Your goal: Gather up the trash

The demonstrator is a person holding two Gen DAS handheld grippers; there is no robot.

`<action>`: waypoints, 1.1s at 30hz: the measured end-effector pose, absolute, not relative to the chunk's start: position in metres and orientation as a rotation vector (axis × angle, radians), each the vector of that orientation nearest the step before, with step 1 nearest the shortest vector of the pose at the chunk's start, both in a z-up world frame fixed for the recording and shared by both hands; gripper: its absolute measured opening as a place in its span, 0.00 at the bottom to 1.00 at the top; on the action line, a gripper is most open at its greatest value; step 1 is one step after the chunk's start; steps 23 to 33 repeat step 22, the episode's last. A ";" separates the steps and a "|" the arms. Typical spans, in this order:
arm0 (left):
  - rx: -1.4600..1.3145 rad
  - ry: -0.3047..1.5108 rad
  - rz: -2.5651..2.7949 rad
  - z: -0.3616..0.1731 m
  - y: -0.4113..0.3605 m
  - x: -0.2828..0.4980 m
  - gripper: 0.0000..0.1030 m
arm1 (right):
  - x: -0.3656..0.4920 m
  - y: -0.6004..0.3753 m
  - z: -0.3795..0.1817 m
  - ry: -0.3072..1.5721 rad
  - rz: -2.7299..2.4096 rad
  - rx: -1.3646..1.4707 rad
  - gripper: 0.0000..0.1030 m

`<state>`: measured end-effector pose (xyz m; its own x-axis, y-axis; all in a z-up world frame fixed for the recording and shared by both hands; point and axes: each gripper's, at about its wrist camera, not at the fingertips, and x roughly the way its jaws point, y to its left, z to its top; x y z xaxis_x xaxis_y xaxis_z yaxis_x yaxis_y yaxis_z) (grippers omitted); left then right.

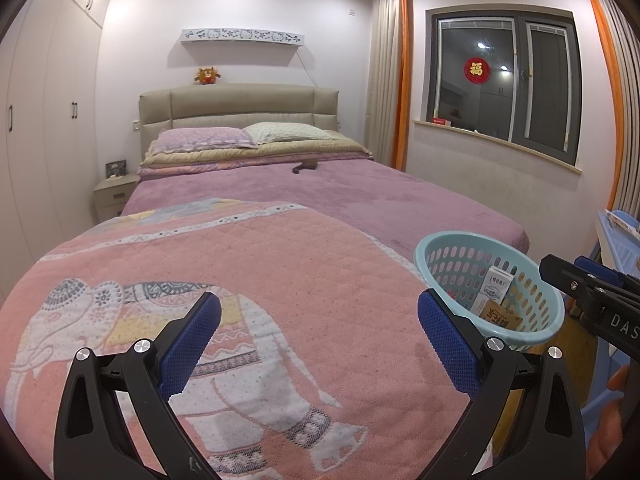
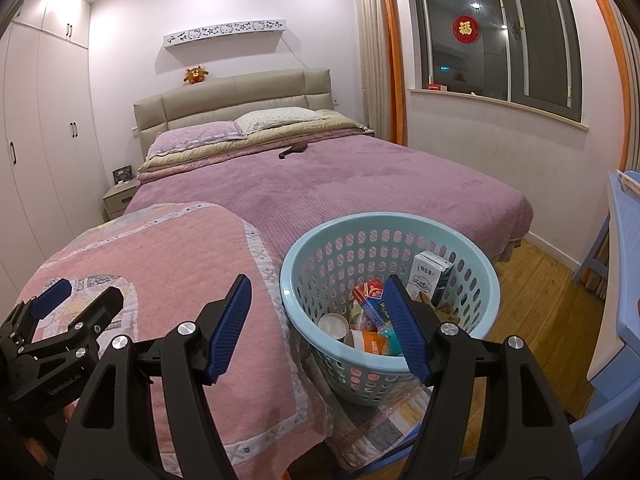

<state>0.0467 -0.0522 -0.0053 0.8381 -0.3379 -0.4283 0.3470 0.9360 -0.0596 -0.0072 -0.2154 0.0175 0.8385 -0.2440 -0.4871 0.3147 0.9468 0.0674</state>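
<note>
A: Trash sits in the light-blue basket (image 2: 390, 236): a white carton (image 2: 430, 282) leaning on the far-right wall, a red-and-blue packet (image 2: 370, 300), a white cup (image 2: 333, 326) and an orange cup (image 2: 370, 342) at the bottom.

B: Where is the basket itself?

A: At the right foot corner of the bed, just beside the pink elephant quilt (image 1: 240, 280), resting on a patchwork cloth (image 2: 372, 432).

B: And the claws?

A: The right gripper (image 2: 320, 320) is spread wide and holds nothing; its right finger is in front of the basket's near rim. The left gripper (image 1: 320, 340) is also wide apart and empty, above the quilt, with the basket to its right.

B: Anything else on the bed?

A: A small dark object (image 1: 306, 167) near the pillows; I cannot tell what it is.
</note>
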 end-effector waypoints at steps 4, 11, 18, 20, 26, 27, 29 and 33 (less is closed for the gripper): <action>0.021 0.454 -0.358 -0.007 -0.051 0.049 0.93 | -0.007 -0.214 0.017 0.498 -0.294 0.148 0.63; 0.004 0.442 -0.337 -0.005 -0.042 0.052 0.93 | -0.005 -0.212 0.021 0.505 -0.279 0.153 0.63; 0.017 0.472 -0.323 0.003 -0.035 0.050 0.93 | -0.006 -0.200 0.029 0.498 -0.255 0.140 0.63; 0.031 0.457 -0.299 0.009 -0.030 0.046 0.93 | -0.005 -0.197 0.032 0.496 -0.248 0.136 0.63; 0.044 0.445 -0.275 0.014 -0.023 0.042 0.93 | -0.002 -0.194 0.035 0.494 -0.238 0.137 0.63; 0.044 0.445 -0.275 0.014 -0.023 0.042 0.93 | -0.002 -0.194 0.035 0.494 -0.238 0.137 0.63; 0.044 0.445 -0.275 0.014 -0.023 0.042 0.93 | -0.002 -0.194 0.035 0.494 -0.238 0.137 0.63; 0.044 0.445 -0.275 0.014 -0.023 0.042 0.93 | -0.002 -0.194 0.035 0.494 -0.238 0.137 0.63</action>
